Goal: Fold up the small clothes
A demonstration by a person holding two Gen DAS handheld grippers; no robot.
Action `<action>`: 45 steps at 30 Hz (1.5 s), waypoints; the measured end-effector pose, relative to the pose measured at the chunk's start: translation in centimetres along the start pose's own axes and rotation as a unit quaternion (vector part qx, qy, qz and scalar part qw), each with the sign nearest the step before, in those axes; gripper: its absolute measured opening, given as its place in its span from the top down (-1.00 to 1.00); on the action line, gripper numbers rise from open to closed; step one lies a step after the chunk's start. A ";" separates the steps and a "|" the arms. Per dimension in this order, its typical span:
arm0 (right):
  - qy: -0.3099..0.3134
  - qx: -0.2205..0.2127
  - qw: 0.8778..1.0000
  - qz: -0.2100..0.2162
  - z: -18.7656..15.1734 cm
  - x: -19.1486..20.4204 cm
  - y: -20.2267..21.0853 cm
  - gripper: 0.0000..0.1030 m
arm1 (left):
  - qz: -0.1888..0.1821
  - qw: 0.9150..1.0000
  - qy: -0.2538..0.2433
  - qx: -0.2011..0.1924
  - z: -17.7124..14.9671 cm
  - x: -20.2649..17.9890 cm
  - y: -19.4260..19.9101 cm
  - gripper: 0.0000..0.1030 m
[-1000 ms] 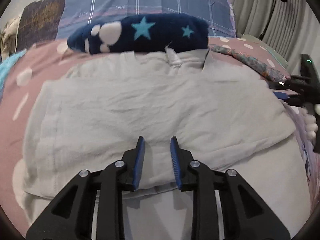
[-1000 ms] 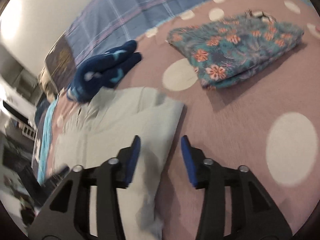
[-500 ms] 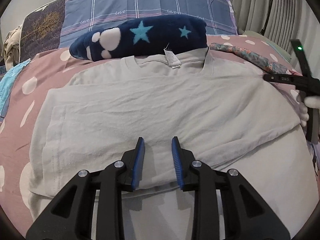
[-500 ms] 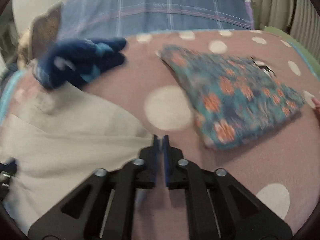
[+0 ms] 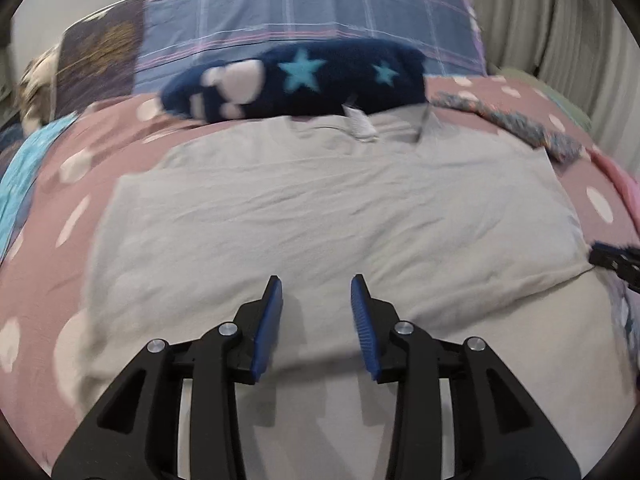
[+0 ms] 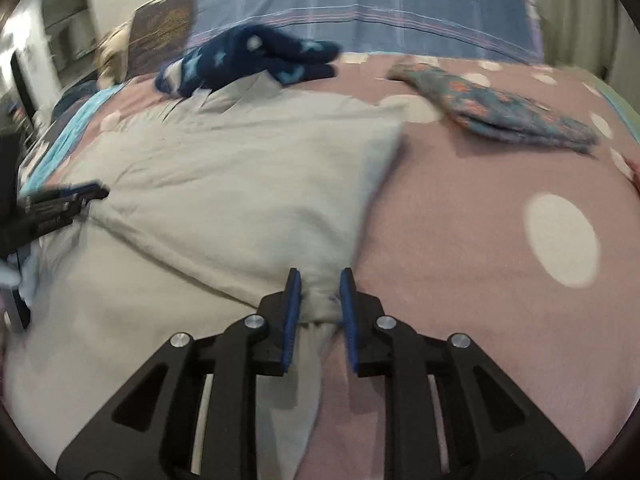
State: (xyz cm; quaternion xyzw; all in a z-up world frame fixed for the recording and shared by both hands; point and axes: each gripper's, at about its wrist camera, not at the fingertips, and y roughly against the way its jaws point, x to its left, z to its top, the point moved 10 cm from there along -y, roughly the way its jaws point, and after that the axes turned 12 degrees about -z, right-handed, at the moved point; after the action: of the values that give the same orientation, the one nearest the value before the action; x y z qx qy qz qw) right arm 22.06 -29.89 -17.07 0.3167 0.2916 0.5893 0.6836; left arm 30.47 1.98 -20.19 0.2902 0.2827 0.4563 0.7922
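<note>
A light grey T-shirt [image 5: 328,216] lies spread on the bed, collar and white label toward the pillows, its lower part folded up over the body. My left gripper [image 5: 316,288] is open and empty just above the shirt's folded front edge. My right gripper [image 6: 316,280] has its jaws narrowly apart with a bunched corner of the grey shirt [image 6: 224,184] between the pads at the shirt's right side. The left gripper shows at the left edge of the right wrist view [image 6: 60,200]; the right gripper's tip shows at the right edge of the left wrist view [image 5: 616,260].
A dark blue fleece with stars [image 5: 304,76] lies behind the collar. A folded teal floral garment [image 6: 500,108] lies on the pink dotted bedspread [image 6: 500,240] to the right. Blue plaid pillows [image 5: 304,12] stand at the back, curtains at far right.
My right gripper swung toward the shirt's right edge, shut, and now has a bunch of grey cloth between its slightly parted pads. My left gripper opened a little wider and stayed over the front fold.
</note>
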 end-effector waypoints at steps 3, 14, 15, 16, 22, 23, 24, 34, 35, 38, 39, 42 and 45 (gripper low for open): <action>0.029 -0.026 0.999 0.004 -1.4 0.4 3.4 0.57 | 0.000 1.000 -0.006 -0.016 -1.9 1.0 4.0 0.03; -0.043 0.014 0.994 0.098 -13.0 0.2 9.4 0.38 | 0.030 0.999 0.018 0.035 -15.2 7.1 14.4 -0.13; -0.046 0.016 0.993 0.104 -13.7 0.3 9.9 0.37 | 0.022 0.999 0.026 0.033 -15.7 7.2 14.7 -0.13; -0.049 0.016 0.993 0.107 -14.4 0.5 10.4 0.37 | 0.007 0.999 0.040 0.029 -16.4 7.3 15.3 -0.13; -0.066 0.025 0.988 0.135 -17.9 1.0 13.2 0.37 | -0.063 0.995 0.079 0.009 -19.5 6.5 17.2 -0.12; -0.070 0.028 0.987 0.143 -18.7 0.9 13.8 0.37 | -0.074 0.994 0.079 0.008 -19.9 6.1 17.4 -0.12; -0.077 0.030 0.985 0.151 -19.5 0.9 14.3 0.37 | -0.083 0.994 0.076 0.006 -20.2 5.7 17.6 -0.12; -0.114 0.059 0.969 0.212 -24.5 1.7 17.2 0.37 | -0.131 0.989 0.066 -0.010 -24.0 3.3 20.3 -0.12; -0.113 0.064 0.967 0.217 -25.0 1.9 17.5 0.37 | -0.135 0.989 0.062 -0.006 -24.3 3.2 20.6 -0.12; -0.112 0.070 0.965 0.226 -25.4 2.4 17.7 0.34 | -0.140 0.989 0.052 0.003 -25.2 2.8 21.3 -0.12; -0.115 0.071 0.963 0.234 -25.5 2.6 17.8 0.29 | -0.141 0.989 0.051 0.005 -25.4 2.8 21.5 -0.12; -0.117 0.075 0.959 0.246 -25.3 3.3 17.9 0.30 | -0.148 0.987 0.057 0.004 -25.6 2.8 21.6 -0.12; -0.109 0.066 0.961 0.245 -24.6 3.8 18.3 0.80 | -0.162 0.983 0.089 -0.014 -25.1 3.3 21.7 0.78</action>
State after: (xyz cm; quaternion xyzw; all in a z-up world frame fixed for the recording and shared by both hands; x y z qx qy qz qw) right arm -7.78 -22.06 -18.42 0.4855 0.1671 0.6800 0.5234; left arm 1.84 18.95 -22.10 0.1876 0.3886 0.3501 0.8314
